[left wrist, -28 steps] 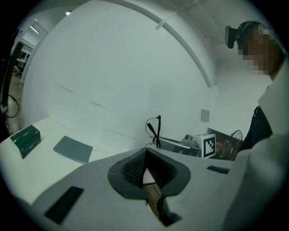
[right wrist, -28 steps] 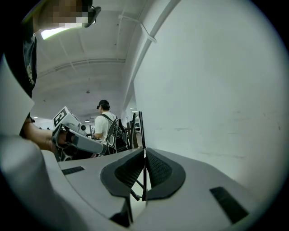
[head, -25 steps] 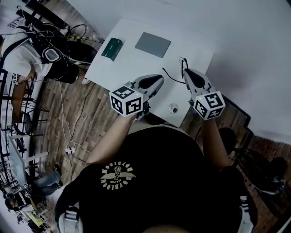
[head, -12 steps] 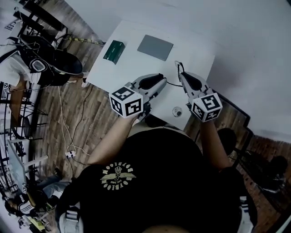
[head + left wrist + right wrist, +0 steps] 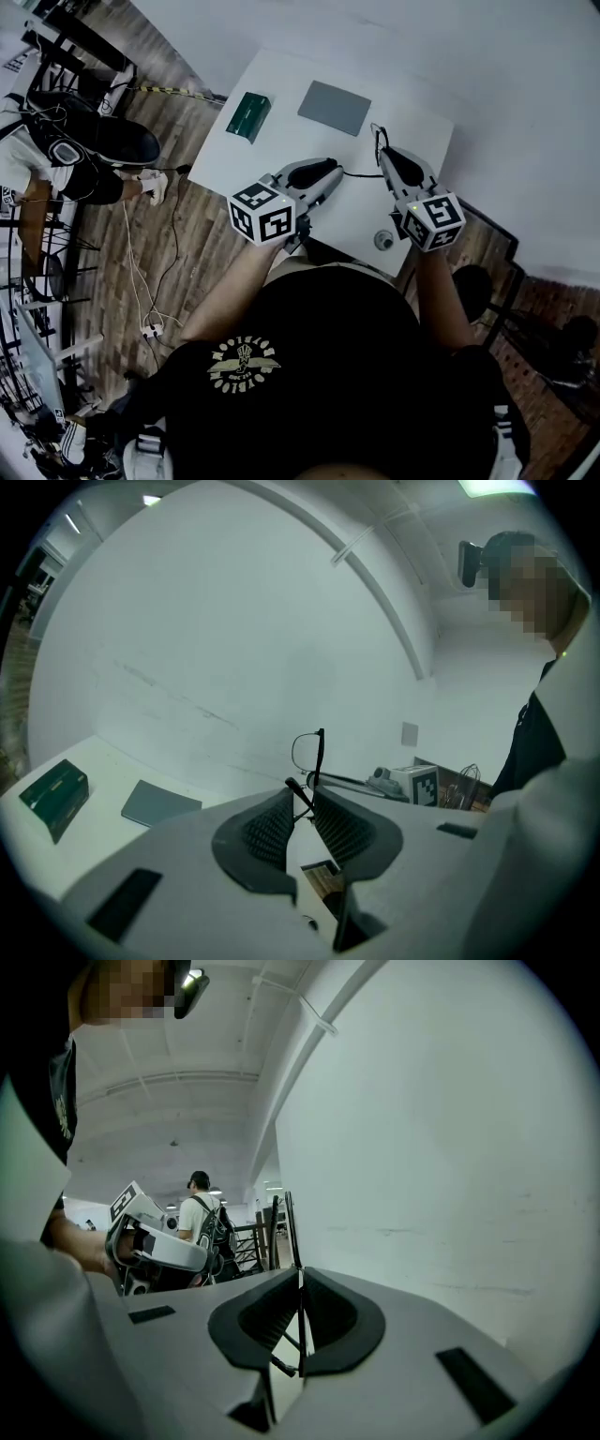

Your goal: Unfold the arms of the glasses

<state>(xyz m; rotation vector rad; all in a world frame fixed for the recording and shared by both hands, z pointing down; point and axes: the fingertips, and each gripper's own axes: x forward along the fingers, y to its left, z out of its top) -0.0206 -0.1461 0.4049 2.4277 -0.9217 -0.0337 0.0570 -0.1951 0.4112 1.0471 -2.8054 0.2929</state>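
Glasses [image 5: 307,752] held up between left gripper [image 5: 330,178] and right gripper [image 5: 384,157], above a white table [image 5: 281,103]
Below and ahead of both grippers, the table, with a grey pad [image 5: 334,107] just beyond the left gripper and a green box [image 5: 248,115] further off to its left. Right gripper clamped tight on the edge of the glasses' front, frame standing upright above its jaws. Left gripper's jaws parted, just drawn in a little, with one thin arm [image 5: 298,792] lying slantwise in the gap, not visibly pinched

White table [image 5: 281,141] (green box [image 5: 248,115], grey pad [image 5: 334,107])
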